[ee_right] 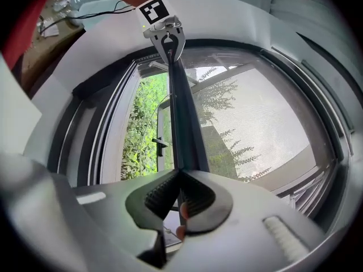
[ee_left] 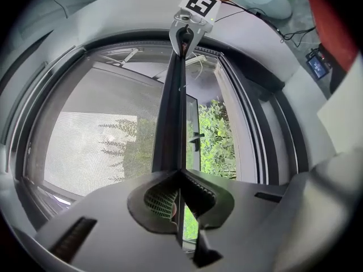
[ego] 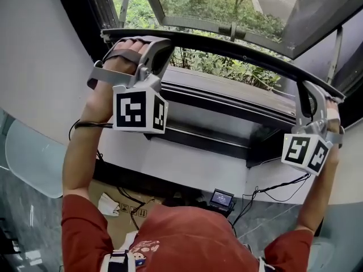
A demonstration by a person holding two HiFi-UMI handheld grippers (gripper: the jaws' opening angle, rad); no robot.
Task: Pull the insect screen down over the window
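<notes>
The insect screen's dark bottom bar (ego: 227, 47) runs across the window, and both grippers hold it. My left gripper (ego: 160, 45) is shut on its left end and my right gripper (ego: 309, 98) on its right end. In the left gripper view the jaws (ee_left: 180, 177) pinch the bar (ee_left: 170, 112), which leads away to the other gripper (ee_left: 184, 35). The grey mesh (ee_left: 91, 140) hangs on one side of the bar. The right gripper view shows its jaws (ee_right: 180, 177) closed on the bar (ee_right: 184, 118), with mesh (ee_right: 261, 118) beside it.
Below the bar the window frame and sill (ego: 227, 118) show, with green plants (ego: 227, 67) outside. A window handle (ee_left: 195, 137) sits in the uncovered part. A cardboard box (ego: 113, 203), a small screen device (ego: 221, 198) and cables lie on the floor.
</notes>
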